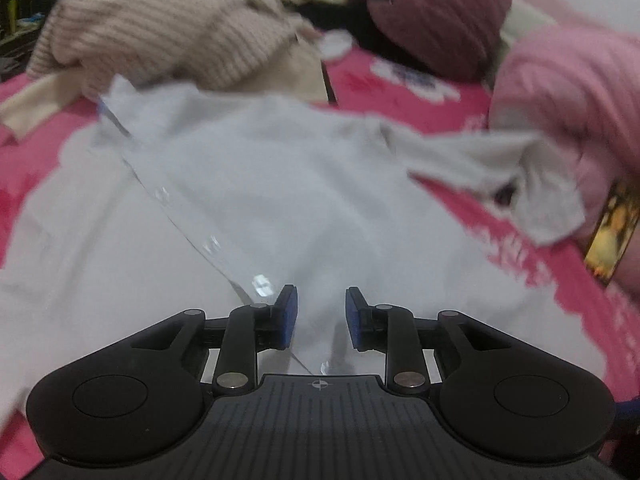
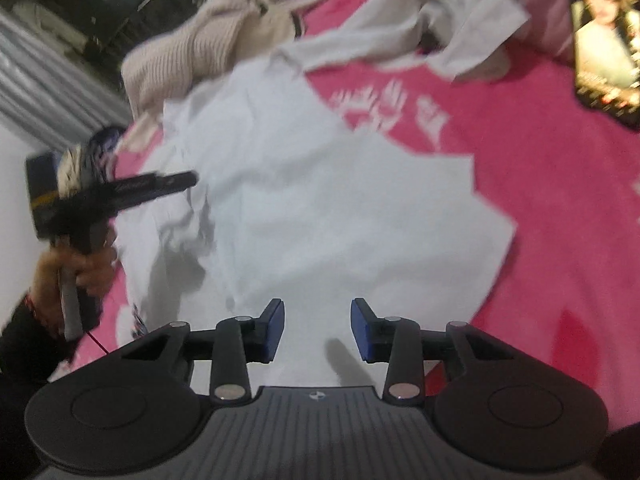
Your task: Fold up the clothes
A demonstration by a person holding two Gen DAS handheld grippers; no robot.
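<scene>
A white shirt lies spread on a pink bed cover, its button placket running diagonally and one sleeve stretched to the right. My left gripper hovers open just over the shirt's near part, nothing between its blue pads. In the right wrist view the same white shirt fills the middle, and my right gripper is open above its near edge. The left gripper shows at the left there, held by a hand over the shirt's left side.
A beige ribbed sweater is heaped at the back left, a dark maroon garment at the back, and a pink striped garment at the right. A printed picture lies on the cover's far right.
</scene>
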